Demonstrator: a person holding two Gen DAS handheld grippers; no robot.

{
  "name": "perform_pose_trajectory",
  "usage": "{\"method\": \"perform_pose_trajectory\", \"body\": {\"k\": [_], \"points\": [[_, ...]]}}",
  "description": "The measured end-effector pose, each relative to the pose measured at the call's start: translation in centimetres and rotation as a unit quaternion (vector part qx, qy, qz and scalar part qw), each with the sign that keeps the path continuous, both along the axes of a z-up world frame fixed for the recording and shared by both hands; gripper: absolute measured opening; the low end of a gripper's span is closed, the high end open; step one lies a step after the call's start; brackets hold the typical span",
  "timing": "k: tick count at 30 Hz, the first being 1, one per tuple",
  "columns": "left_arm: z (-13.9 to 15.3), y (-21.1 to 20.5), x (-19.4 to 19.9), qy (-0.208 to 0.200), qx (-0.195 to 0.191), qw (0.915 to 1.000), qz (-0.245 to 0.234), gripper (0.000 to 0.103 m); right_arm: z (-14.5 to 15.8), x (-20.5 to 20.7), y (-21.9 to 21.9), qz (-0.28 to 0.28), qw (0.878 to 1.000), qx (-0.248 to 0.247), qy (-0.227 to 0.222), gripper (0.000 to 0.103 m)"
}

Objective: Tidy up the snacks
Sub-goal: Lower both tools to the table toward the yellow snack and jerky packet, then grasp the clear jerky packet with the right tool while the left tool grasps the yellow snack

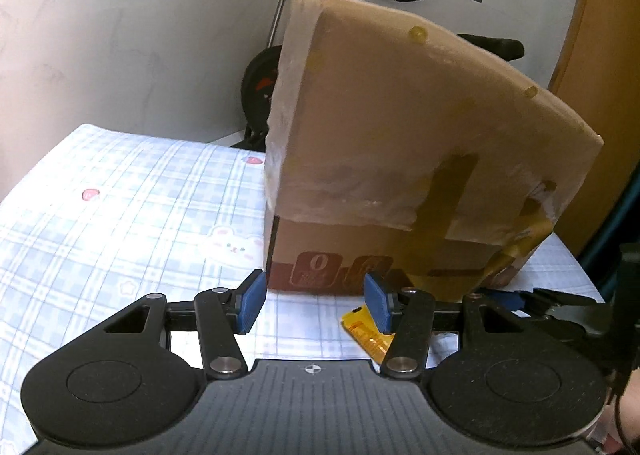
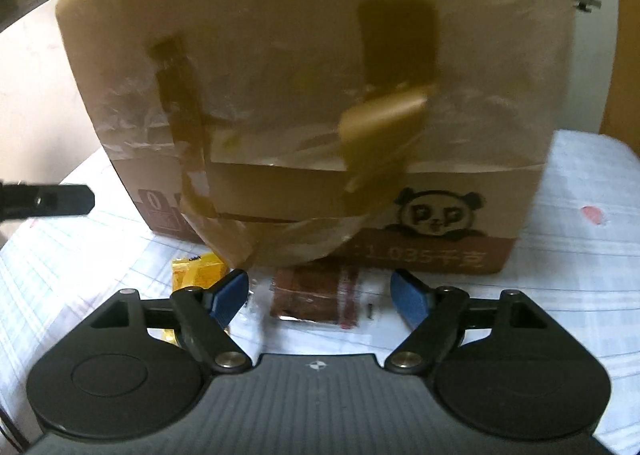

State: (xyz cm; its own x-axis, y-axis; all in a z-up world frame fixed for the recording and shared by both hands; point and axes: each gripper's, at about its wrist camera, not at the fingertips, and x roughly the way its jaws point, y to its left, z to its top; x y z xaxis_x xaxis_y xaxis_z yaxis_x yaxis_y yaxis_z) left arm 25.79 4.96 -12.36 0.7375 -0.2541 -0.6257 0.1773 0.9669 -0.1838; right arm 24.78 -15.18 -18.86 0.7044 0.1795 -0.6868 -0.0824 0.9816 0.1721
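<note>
A cardboard box [image 1: 400, 159] stands upright on a blue-and-white plaid tablecloth [image 1: 120, 207]. Its upper part is wrapped in cloudy clear tape, with strips of brownish-yellow tape crossing the faces; a dark red band with white print runs along the bottom, and the right wrist view shows a panda drawing [image 2: 438, 215] on one face. A loose curl of tan tape [image 2: 380, 123] hangs from that face.

Two snacks lie on the cloth at the foot of the box: a yellow snack packet [image 2: 198, 271], glossy and crinkled, and just beside it a brown snack packet [image 2: 314, 297], flat and rectangular with a clear, shiny edge.

The left gripper [image 1: 316, 305] is held low and level, pointing at a lower corner of the box, its blue ribbed pads spread apart with nothing between them; the yellow packet [image 1: 368, 335] sits under its right finger. The right gripper [image 2: 320, 297] points at the panda face, its jaws wide apart over the brown packet, not touching it. The black tip of the left gripper [image 2: 60, 201] shows at the left edge of the right wrist view.
</note>
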Motion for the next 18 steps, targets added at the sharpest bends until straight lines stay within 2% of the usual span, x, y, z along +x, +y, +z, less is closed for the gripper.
{"method": "perform_pose_trajectory", "body": {"k": [4, 6, 8, 9, 10, 14, 18], "points": [[-0.2, 0.3, -0.1, 0.005, 0.0, 1.0, 0.003, 0.057, -0.8, 1.6, 1.1, -0.009, 1.0, -0.027, 0.013, 0.081], [-0.2, 0.3, -0.1, 0.006, 0.0, 1.0, 0.001, 0.057, -1.0, 1.8, 1.7, -0.01, 0.999, -0.042, 0.007, 0.085], [-0.2, 0.2, -0.1, 0.007, 0.0, 1.0, -0.001, 0.057, -1.2, 1.8, 2.7, 0.0, 0.997, -0.076, 0.007, 0.084], [-0.3, 0.1, -0.2, 0.008, 0.001, 1.0, -0.002, 0.057, -1.3, 1.6, 2.9, 0.008, 0.997, -0.079, 0.001, 0.079], [-0.4, 0.0, -0.3, 0.009, 0.0, 1.0, -0.003, 0.057, -1.2, 1.4, 2.8, 0.01, 0.997, -0.078, 0.0, 0.079], [-0.8, -0.5, -0.5, 0.016, 0.0, 0.9999, -0.007, 0.057, -0.8, 0.4, 1.7, 0.008, 0.998, -0.058, -0.002, 0.059], [-1.4, -1.3, -0.6, 0.025, -0.002, 0.9996, -0.014, 0.057, -0.6, -1.3, 0.9, 0.017, 0.998, -0.059, 0.0, 0.059]]}}
